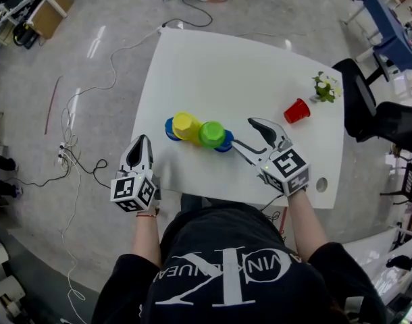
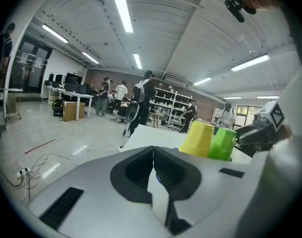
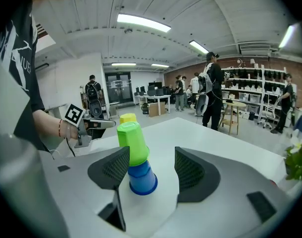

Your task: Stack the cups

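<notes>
Lettering on your black T-shirt (image 1: 241,295): a big white "CK", upside down from the head view, with smaller print across it. "VIN K" reads clearly, the rest is cut off. The cubes on your left gripper (image 1: 142,140) and right gripper (image 1: 243,131) show black-and-white square code markers.

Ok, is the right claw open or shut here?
Open. The right gripper view shows the right claw with pads wide apart, pressing on nothing; the green cup, stacked on the blue cup, sits just beyond them.
</notes>
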